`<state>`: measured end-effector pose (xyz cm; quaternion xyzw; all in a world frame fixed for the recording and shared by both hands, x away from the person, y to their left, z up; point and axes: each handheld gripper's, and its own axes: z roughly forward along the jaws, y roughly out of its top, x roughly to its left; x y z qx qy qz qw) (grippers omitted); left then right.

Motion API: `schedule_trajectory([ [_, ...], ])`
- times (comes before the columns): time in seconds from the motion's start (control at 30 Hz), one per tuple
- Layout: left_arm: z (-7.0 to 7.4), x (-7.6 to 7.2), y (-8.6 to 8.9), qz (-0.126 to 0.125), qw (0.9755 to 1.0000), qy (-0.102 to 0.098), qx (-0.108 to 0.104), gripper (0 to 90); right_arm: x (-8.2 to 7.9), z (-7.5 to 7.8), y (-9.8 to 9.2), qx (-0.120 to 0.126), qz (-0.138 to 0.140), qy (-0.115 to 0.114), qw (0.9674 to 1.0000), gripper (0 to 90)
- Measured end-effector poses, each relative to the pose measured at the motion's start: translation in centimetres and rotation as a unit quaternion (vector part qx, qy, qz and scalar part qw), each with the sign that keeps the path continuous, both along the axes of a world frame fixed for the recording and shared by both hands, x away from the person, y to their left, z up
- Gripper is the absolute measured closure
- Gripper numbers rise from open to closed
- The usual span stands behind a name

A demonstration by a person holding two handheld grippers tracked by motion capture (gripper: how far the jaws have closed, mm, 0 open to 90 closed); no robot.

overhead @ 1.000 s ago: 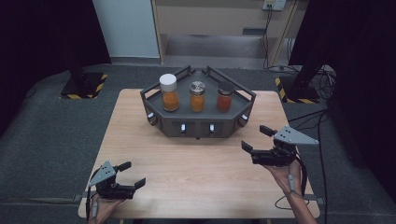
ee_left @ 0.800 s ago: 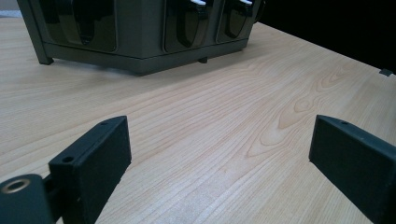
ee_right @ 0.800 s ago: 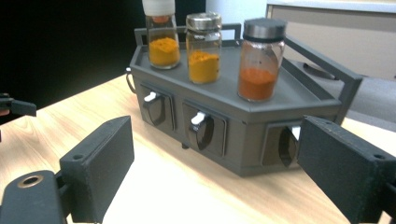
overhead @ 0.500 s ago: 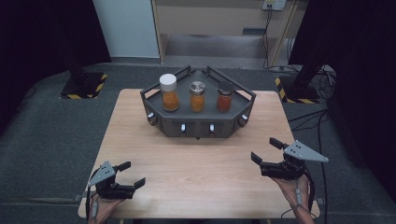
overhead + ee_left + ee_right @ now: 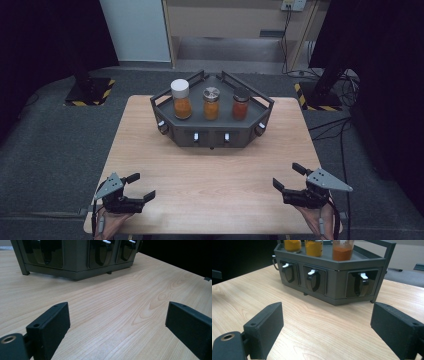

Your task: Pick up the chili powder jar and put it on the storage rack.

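Fingers of both grippers, left (image 5: 136, 187) and right (image 5: 288, 176), stand wide with nothing between them, low over the pale wood-grain tabletop (image 5: 215, 170). Flat black blocks, they face the dark angular rack (image 5: 212, 132), well apart, carrying three jars of orange powder.

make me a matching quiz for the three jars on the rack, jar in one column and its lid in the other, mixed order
Jars:
1. left jar
2. middle jar
3. right jar

Lids:
A. dark cap
B. white cap
C. silver metal cap

All three stand upright in a row on the grey rack at the far side of the table.

Pairs: 1-B, 2-C, 3-A
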<state>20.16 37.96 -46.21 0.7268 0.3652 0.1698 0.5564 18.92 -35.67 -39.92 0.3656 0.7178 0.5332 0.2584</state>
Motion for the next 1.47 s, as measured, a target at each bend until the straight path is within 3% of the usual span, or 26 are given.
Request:
schedule_trajectory([
  [0.3,0.0,0.0,0.0,-0.001,1.0000,0.000,0.001,4.8,-0.3,-1.8,-0.8,0.008,-0.005,0.013,0.9999,11.2],
  [0.53,0.0,0.0,0.0,-0.002,1.0000,-0.001,0.000,4.9,0.2,-2.8,-1.2,0.019,0.007,0.027,0.9994,11.7],
  [0.73,0.0,0.0,-0.1,-0.005,1.0000,-0.003,0.001,4.9,0.3,-3.4,-1.1,0.008,0.019,0.017,0.9996,12.2],
  [1.47,0.2,-0.2,-0.2,-0.011,0.9999,-0.008,0.005,4.9,0.2,-3.5,-0.9,-0.001,0.017,0.014,0.9998,12.1],
])
